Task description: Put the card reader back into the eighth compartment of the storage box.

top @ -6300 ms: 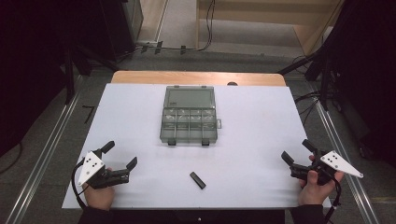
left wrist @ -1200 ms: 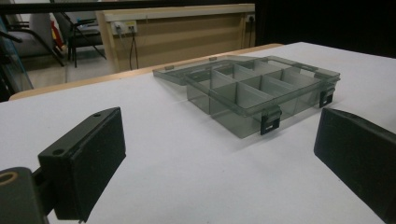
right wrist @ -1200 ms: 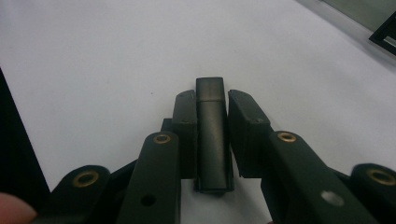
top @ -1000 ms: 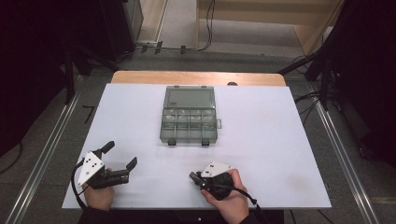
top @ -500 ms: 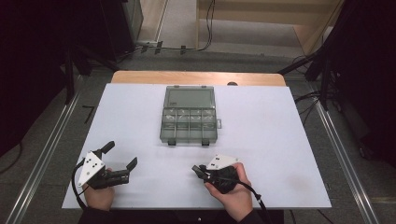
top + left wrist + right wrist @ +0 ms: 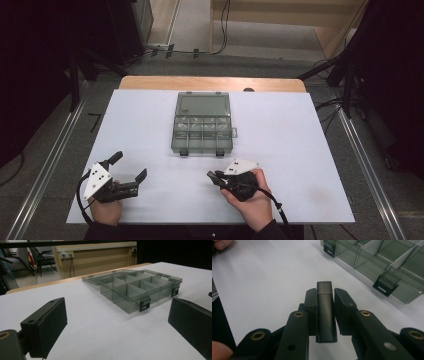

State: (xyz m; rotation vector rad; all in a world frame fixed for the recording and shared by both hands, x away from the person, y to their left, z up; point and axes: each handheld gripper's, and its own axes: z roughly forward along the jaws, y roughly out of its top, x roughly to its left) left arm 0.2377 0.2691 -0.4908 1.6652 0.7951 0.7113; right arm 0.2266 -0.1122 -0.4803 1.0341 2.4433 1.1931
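A small black rectangular block (image 6: 325, 310) is clamped between the jaws of my right gripper (image 6: 325, 296), which is shut on it just above the white table (image 6: 150, 120). In the high view that right gripper (image 6: 214, 177) sits near the front middle, pointing left. A clear grey compartment box (image 6: 202, 125) lies open at the table's centre, lid folded back, its compartments looking empty; it is also the compartment box (image 6: 135, 288) ahead of my left gripper. My left gripper (image 6: 129, 167) rests at the front left, jaws wide open, nothing between them.
The box's black latches (image 6: 385, 287) face the front edge. A wooden strip (image 6: 210, 82) borders the table's far side. Metal rails (image 6: 47, 165) run along both sides, with cables and dark stands on the floor beyond.
The right gripper came from the far right edge to the front middle and closed on the black block that lay there. Over the last second it lifted slightly rightward. The left gripper stayed still.
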